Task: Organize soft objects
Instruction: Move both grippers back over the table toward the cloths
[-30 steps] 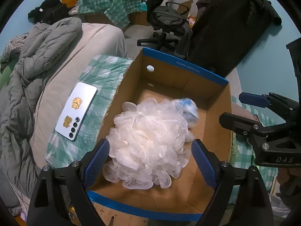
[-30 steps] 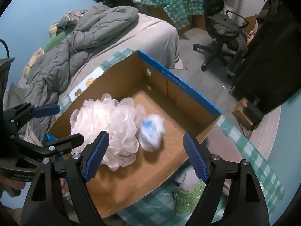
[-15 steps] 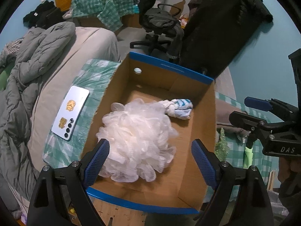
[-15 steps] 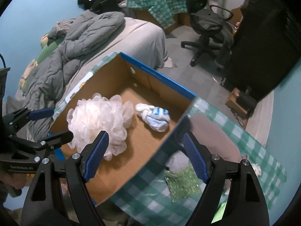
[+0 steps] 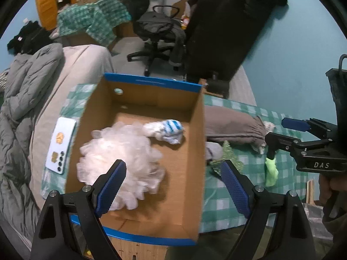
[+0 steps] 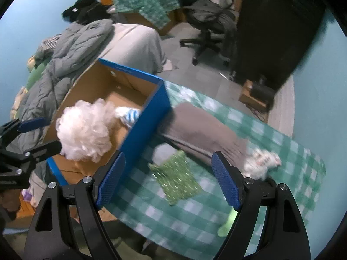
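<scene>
A cardboard box (image 5: 151, 84) with blue edges (image 6: 147, 117) holds a white mesh bath puff (image 5: 121, 151) (image 6: 84, 127) and a white-and-blue rolled cloth (image 5: 169, 130) (image 6: 130, 113). My left gripper (image 5: 171, 186) hovers open above the box's near right part, nothing between its fingers. My right gripper (image 6: 168, 182) hangs open over a green glittery pouch (image 6: 177, 177) (image 5: 227, 158) on the checked cloth beside the box. A brown-grey cloth (image 6: 201, 130) (image 5: 232, 125), a small white fluffy item (image 6: 260, 162) and a neon green sock (image 5: 271, 171) (image 6: 227, 223) also lie there.
A white phone (image 5: 60, 145) lies on the checked cloth (image 6: 282, 143) left of the box. A grey duvet (image 5: 19, 99) covers the bed on the left. An office chair (image 5: 158, 34) and a dark hanging coat (image 5: 227, 26) stand behind.
Both grippers have moved right, away from over the box's middle; the right one now hangs over the checked cloth and green pouch. The blue-and-white cloth has come to rest in the box.
</scene>
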